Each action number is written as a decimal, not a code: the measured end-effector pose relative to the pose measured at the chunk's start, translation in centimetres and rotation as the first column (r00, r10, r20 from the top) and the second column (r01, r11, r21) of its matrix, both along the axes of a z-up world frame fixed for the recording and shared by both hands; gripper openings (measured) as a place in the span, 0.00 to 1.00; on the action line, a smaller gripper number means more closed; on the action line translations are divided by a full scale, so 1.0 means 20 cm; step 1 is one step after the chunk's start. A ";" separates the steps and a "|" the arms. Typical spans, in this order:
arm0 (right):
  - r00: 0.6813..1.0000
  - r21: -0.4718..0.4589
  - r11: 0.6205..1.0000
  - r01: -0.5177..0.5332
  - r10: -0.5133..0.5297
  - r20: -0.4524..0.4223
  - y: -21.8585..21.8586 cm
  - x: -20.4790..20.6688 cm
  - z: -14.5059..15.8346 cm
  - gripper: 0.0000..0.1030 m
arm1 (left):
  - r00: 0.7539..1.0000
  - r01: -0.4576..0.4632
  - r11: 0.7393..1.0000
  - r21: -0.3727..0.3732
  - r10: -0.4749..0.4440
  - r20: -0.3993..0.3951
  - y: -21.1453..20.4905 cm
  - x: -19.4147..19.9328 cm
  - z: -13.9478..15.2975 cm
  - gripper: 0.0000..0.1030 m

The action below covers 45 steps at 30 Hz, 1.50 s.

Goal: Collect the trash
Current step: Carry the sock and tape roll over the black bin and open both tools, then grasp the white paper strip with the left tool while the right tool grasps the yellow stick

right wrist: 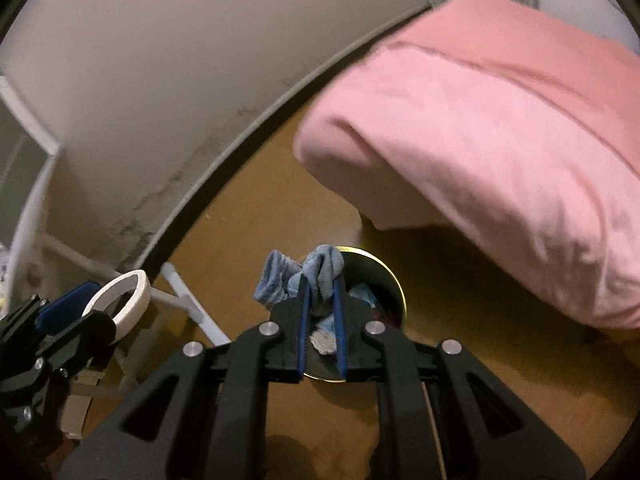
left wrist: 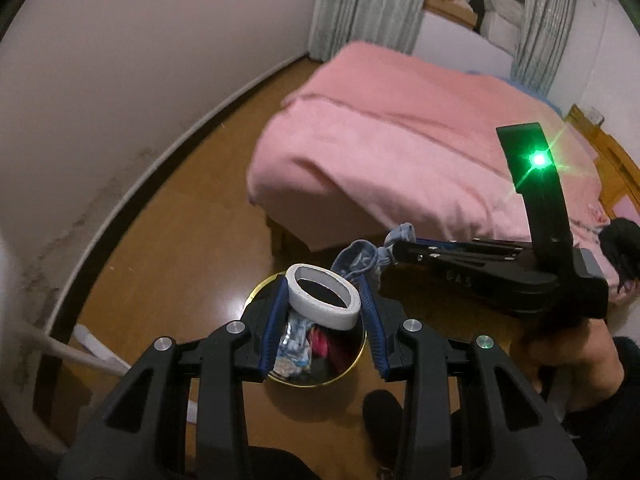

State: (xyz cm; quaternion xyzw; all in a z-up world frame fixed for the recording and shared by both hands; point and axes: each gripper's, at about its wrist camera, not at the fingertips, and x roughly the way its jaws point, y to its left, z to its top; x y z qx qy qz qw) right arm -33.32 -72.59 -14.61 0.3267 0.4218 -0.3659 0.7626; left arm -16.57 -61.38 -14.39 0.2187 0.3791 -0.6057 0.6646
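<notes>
My left gripper [left wrist: 325, 294] is shut on a white tape roll [left wrist: 325, 295] and holds it above a round gold-rimmed trash bin [left wrist: 358, 360] that stands on the wood floor with wrappers inside. My right gripper [right wrist: 321, 286] is shut on a crumpled blue sock [right wrist: 324, 266], held over the same bin [right wrist: 394, 280]. In the left wrist view the right gripper [left wrist: 394, 246] comes in from the right with the sock [left wrist: 360, 260] just behind the tape roll. In the right wrist view the left gripper [right wrist: 100, 304] with the tape roll [right wrist: 120, 296] is at the lower left.
A bed with a pink blanket [left wrist: 400, 140] stands right of the bin, close to it. A white wall with a dark baseboard [left wrist: 132, 196] runs along the left. White pipes [right wrist: 192, 300] lie by the wall. Curtains [left wrist: 360, 4] hang at the back.
</notes>
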 end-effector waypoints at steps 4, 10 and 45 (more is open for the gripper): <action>0.997 0.051 0.999 0.010 -0.007 -0.072 -0.07 -0.03 -0.21 0.11 | 1.000 0.007 0.999 0.053 -0.006 -0.004 -0.12 -0.03 -0.22 0.35; 0.997 0.110 0.994 -0.007 0.015 -0.079 -0.09 0.01 -0.33 0.11 | 0.999 -0.006 0.994 0.110 0.011 -0.043 -0.18 0.01 -0.43 0.35; 0.992 0.098 0.987 0.127 -0.129 0.011 -0.19 -0.15 -0.23 0.72 | 0.999 0.001 0.993 0.120 0.004 -0.045 -0.29 -0.05 -0.44 0.73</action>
